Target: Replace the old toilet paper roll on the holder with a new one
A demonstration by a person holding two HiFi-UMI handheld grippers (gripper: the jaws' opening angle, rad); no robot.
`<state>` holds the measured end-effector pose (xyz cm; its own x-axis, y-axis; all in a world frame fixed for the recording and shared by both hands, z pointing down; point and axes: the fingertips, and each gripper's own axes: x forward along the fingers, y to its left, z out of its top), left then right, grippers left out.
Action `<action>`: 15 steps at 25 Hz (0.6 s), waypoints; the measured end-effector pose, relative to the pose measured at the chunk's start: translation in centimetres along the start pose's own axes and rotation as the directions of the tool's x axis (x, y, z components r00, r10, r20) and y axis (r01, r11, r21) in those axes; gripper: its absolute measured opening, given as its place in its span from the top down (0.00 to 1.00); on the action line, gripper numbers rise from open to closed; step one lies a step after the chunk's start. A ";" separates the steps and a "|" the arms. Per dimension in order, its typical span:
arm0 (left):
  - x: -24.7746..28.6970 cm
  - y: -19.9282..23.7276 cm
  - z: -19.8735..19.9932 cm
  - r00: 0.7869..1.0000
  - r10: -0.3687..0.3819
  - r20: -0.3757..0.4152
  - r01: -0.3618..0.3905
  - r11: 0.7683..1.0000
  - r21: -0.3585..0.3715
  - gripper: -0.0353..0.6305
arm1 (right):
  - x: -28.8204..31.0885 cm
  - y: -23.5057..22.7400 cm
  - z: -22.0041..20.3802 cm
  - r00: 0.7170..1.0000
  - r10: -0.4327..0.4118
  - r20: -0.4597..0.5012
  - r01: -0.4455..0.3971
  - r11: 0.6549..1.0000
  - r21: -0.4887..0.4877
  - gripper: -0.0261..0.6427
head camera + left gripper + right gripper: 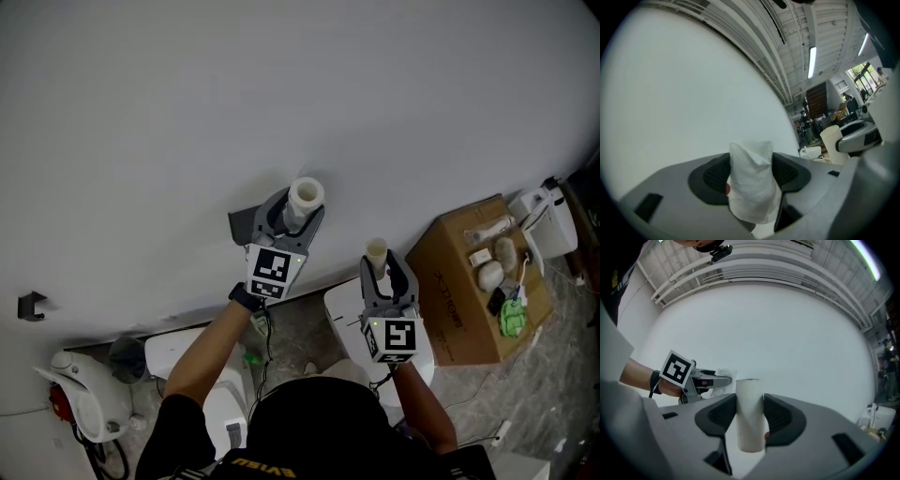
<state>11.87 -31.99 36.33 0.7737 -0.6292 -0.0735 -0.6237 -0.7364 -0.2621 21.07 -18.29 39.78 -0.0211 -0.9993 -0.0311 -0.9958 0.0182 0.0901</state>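
My left gripper (298,216) is shut on a white toilet paper roll (307,194), held level close to the white wall. Seen from the left gripper view, the roll (750,185) sits squashed between the dark pads (715,176). My right gripper (382,269), lower and to the right, is shut on a bare cardboard tube (376,249). The tube (750,416) stands upright between the jaws in the right gripper view, with the left gripper (710,380) beyond it. A grey bracket (244,223) shows on the wall just left of the left gripper.
A cardboard box (457,309) with small items on top stands at the right, a white appliance (551,220) beyond it. White fixtures (183,354) and a white-and-red device (82,398) stand on the floor below. A small dark hook (31,306) is on the wall at far left.
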 end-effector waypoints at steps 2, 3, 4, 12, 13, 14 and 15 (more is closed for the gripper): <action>0.5 -1.1 -0.3 1.000 -0.016 -0.008 0.016 0.999 0.027 0.53 | -0.2 -0.5 -0.3 1.000 -0.014 -0.007 0.014 1.000 0.001 0.69; 0.7 -1.6 -0.5 1.000 -0.024 -0.012 0.025 0.999 0.037 0.53 | -0.2 -0.8 -0.4 1.000 -0.021 -0.011 0.021 1.000 0.001 0.69; 0.9 -2.1 -0.8 0.999 -0.032 -0.016 0.033 0.998 0.044 0.53 | -0.3 -1.0 -0.6 1.000 -0.028 -0.014 0.028 1.000 0.001 0.69; 1.8 -4.9 -2.9 0.997 -0.035 -0.072 0.047 0.983 0.176 0.53 | -0.8 -2.2 -1.3 0.997 -0.060 -0.040 0.060 0.998 -0.007 0.69; 1.8 -5.2 -3.3 0.996 -0.033 -0.084 0.048 0.980 0.193 0.53 | -0.9 -2.3 -1.4 0.997 -0.063 -0.042 0.063 0.998 -0.008 0.69; 1.8 -5.6 -3.7 0.995 -0.032 -0.095 0.051 0.976 0.211 0.53 | -0.9 -2.3 -1.5 0.997 -0.065 -0.046 0.064 0.998 -0.007 0.69; 1.8 -6.0 -4.1 0.994 -0.031 -0.106 0.056 0.970 0.235 0.53 | -0.9 -2.3 -1.7 0.997 -0.065 -0.049 0.065 0.998 -0.005 0.69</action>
<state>16.56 -29.70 41.70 0.7769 -0.6286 0.0372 -0.5360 -0.6911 -0.4848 23.53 -17.53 41.28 0.0482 -0.9988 0.0124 -0.9946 -0.0468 0.0930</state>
